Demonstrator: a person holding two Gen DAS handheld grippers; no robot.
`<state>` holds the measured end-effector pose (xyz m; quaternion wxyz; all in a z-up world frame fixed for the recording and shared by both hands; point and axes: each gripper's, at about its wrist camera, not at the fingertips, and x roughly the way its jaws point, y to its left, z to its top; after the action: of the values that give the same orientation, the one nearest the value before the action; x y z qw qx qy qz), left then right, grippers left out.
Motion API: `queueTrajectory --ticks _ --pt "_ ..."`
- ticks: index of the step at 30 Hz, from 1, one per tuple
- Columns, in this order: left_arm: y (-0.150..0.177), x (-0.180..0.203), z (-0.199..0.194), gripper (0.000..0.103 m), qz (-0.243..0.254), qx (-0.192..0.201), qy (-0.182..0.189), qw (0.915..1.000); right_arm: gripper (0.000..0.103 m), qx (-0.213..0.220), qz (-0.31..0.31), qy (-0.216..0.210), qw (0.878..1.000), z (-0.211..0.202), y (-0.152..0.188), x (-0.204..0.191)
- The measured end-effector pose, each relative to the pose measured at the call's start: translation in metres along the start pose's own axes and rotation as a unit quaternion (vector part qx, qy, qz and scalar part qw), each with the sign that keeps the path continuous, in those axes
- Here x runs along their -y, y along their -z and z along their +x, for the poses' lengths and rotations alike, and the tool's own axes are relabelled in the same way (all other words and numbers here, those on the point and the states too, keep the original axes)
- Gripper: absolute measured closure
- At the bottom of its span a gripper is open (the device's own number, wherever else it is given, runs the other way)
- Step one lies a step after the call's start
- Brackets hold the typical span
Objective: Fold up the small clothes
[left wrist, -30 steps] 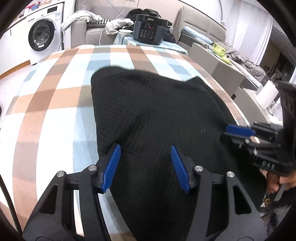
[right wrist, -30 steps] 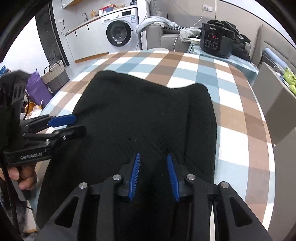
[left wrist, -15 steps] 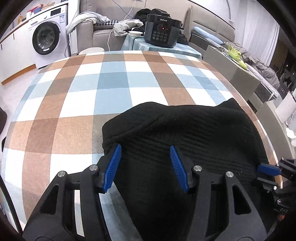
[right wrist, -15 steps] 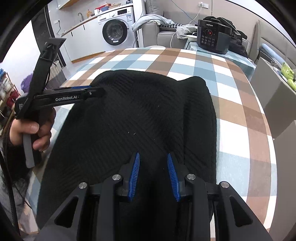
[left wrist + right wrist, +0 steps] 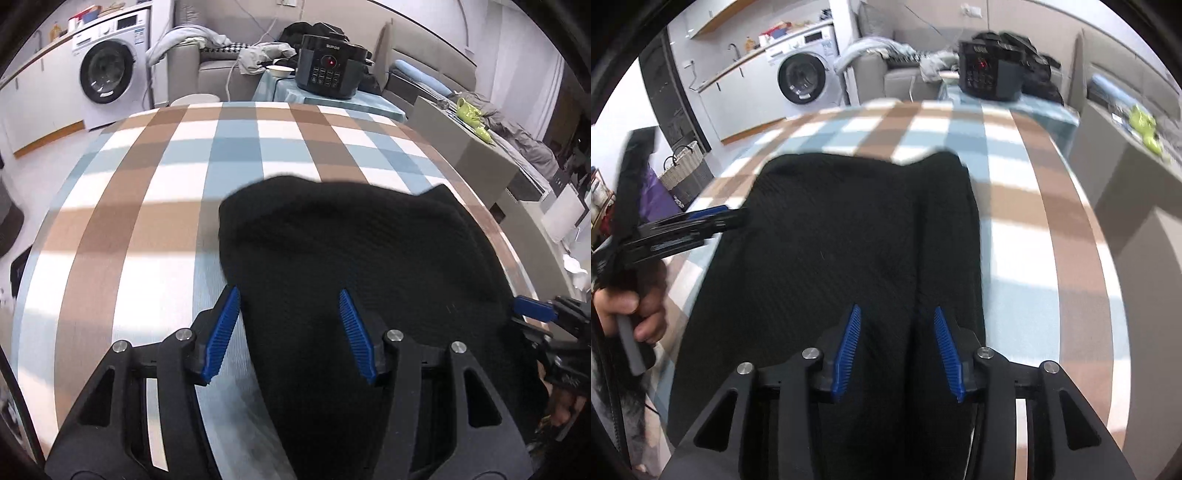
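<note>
A black knit garment (image 5: 849, 251) is lying once-folded at centre frame on the checked table (image 5: 147, 206) as the left gripper (image 5: 290, 328) and right gripper (image 5: 897, 349), its jaws just widening, are hovering apart and empty, further folds seemingly remaining.

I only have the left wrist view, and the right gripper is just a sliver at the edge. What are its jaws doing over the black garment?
Observer: The right gripper has its jaws apart, and they have just been opening. The black garment shows between them, not pinched.
Operator: Where on the garment is it?
Observer: Near the right side, by a lengthwise crease.
Operator: How does my left gripper look from there?
Observer: A hand grips its handle, and the left gripper has its tip at the garment's left edge.
</note>
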<state>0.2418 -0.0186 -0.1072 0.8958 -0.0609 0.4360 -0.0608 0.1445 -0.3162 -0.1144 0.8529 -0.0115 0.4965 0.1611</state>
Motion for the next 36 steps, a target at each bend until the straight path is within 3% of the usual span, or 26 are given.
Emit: queueTrajectory --ticks 1,6,8,9,13,16,18,20,22,25,30,33,36 --pt "0.008 0.002 -0.007 0.050 0.001 0.001 0.001 1.0000 0.076 -0.007 -0.002 -0.005 1.000 0.001 0.005 0.001" --pt "0.054 0.015 -0.042 0.049 0.003 0.003 -0.006 1.0000 0.078 -0.009 0.012 -0.057 0.998 -0.006 0.025 0.008" --pt "0.070 0.019 -0.052 0.049 0.001 0.001 -0.006 1.0000 0.093 -0.001 0.002 -0.051 0.999 -0.005 0.029 0.006" --pt "0.076 0.020 -0.056 0.049 -0.002 0.000 -0.007 1.0000 0.094 0.009 -0.016 -0.044 0.999 -0.007 0.029 0.001" --pt "0.098 0.025 -0.073 0.049 -0.009 -0.006 -0.017 0.9998 0.095 0.054 -0.028 -0.041 0.997 -0.034 0.027 -0.006" --pt "0.111 0.031 -0.090 0.049 -0.020 0.001 -0.011 0.9997 0.094 0.007 -0.021 -0.016 1.000 -0.012 0.030 -0.003" --pt "0.118 0.038 -0.097 0.049 -0.019 -0.001 -0.002 0.9998 0.088 0.013 -0.009 -0.024 1.000 -0.017 0.036 -0.005" --pt "0.127 0.051 -0.104 0.049 -0.005 -0.002 0.002 1.0000 0.072 0.020 -0.021 -0.053 0.998 -0.031 0.047 -0.010" --pt "0.136 0.065 -0.109 0.049 0.007 -0.006 0.011 0.9999 0.069 0.022 -0.026 -0.063 0.997 -0.040 0.062 -0.010" --pt "0.152 0.087 -0.116 0.048 0.035 -0.008 0.034 0.9988 0.069 0.011 -0.010 -0.073 0.997 -0.048 0.086 -0.001" --pt "0.182 0.113 -0.118 0.044 0.064 -0.027 0.042 0.9968 0.092 0.051 0.030 -0.080 0.995 -0.062 0.104 0.011" --pt "0.194 0.119 -0.122 0.043 0.065 -0.029 0.047 0.9963 0.095 0.088 0.014 -0.073 0.993 -0.079 0.101 0.006" --pt "0.198 0.117 -0.125 0.043 0.061 -0.030 0.051 0.9964 0.094 0.042 0.008 -0.026 0.999 -0.059 0.102 0.008"
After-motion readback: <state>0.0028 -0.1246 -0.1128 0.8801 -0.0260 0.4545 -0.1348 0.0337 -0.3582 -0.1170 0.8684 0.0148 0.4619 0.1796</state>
